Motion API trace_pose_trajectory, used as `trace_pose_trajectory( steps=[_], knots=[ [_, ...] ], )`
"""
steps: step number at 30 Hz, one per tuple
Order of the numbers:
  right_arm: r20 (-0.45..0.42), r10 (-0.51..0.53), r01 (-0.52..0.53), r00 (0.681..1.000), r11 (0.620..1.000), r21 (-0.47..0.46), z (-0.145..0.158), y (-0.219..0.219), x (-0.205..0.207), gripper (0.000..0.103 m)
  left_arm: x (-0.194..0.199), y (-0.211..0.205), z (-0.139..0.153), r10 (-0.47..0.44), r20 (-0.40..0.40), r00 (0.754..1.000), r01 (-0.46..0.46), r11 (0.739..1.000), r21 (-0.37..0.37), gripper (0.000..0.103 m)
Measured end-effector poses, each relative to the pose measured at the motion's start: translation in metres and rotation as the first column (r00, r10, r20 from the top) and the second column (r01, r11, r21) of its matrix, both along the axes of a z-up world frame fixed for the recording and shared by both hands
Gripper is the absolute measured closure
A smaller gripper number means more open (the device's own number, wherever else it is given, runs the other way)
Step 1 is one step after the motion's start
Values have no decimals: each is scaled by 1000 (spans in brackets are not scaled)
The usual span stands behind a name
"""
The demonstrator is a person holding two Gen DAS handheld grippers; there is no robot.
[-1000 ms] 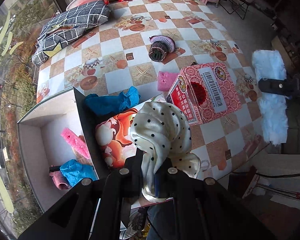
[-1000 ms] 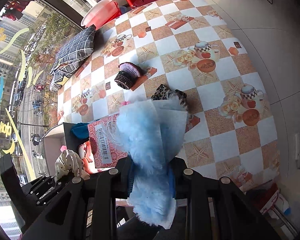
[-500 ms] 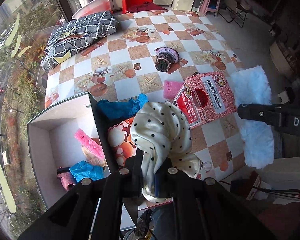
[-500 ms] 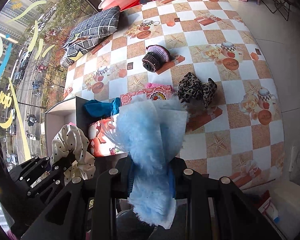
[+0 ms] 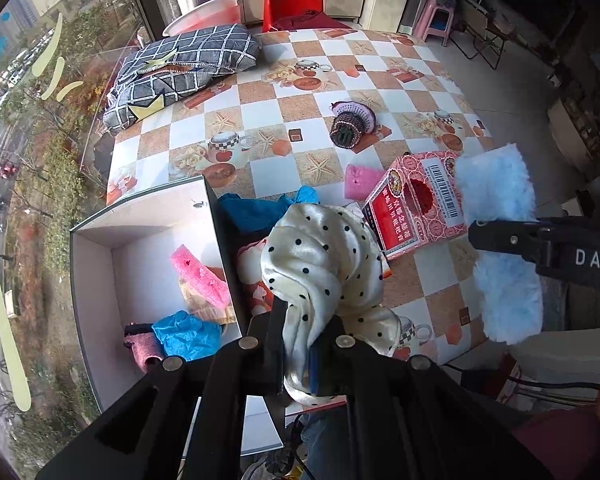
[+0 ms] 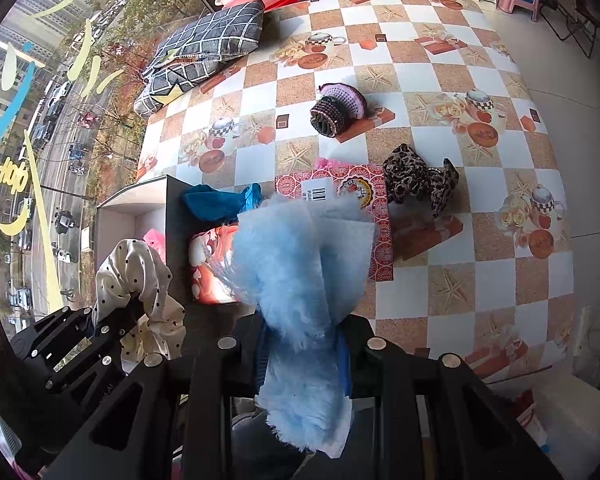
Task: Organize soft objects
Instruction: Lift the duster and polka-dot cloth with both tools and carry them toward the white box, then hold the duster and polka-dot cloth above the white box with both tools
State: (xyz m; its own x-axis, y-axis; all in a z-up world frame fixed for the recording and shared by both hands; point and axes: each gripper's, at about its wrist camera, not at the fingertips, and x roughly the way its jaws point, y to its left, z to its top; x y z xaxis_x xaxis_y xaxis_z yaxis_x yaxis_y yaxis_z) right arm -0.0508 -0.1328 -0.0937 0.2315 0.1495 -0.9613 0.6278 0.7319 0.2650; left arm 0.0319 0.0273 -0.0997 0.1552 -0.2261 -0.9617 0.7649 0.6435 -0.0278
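Left gripper [image 5: 300, 344] clamped on cream polka-dot scrunchie [image 5: 324, 256], held above divider of white box [image 5: 96, 280]. Right gripper [image 6: 304, 356] clamped on fluffy blue cloth [image 6: 300, 264], near counter [image 6: 480, 288] front edge. "DAS" legible on right gripper body. Barcode on red patterned carton [image 5: 420, 204]; characters unreadable. Leopard scrunchie [image 6: 416, 184] just beside carton.

Two scrunchies [image 5: 324, 256] [image 6: 418, 184], two pink sponges [image 5: 202, 272] [image 5: 362, 180], perhaps two blue cloths [image 5: 188, 334] [image 5: 260, 208], one pillow [image 5: 180, 70].
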Motion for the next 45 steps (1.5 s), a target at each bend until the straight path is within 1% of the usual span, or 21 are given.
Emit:
trace_pose_trajectory(
  steps=[20,35,45],
  knots=[
    [-4,33,-33,999,999,-1,0,10,12,75,12,16,2,56,2,998,-56,998,-12,94],
    [-7,66,-65,998,998,16,-6,18,26,75,21,28,6,94,14,995,-94,995,-11,94],
    [-20,130,-130,991,991,8,-6,33,43,75,31,45,7,153,6,988,-153,988,-25,94]
  ],
)
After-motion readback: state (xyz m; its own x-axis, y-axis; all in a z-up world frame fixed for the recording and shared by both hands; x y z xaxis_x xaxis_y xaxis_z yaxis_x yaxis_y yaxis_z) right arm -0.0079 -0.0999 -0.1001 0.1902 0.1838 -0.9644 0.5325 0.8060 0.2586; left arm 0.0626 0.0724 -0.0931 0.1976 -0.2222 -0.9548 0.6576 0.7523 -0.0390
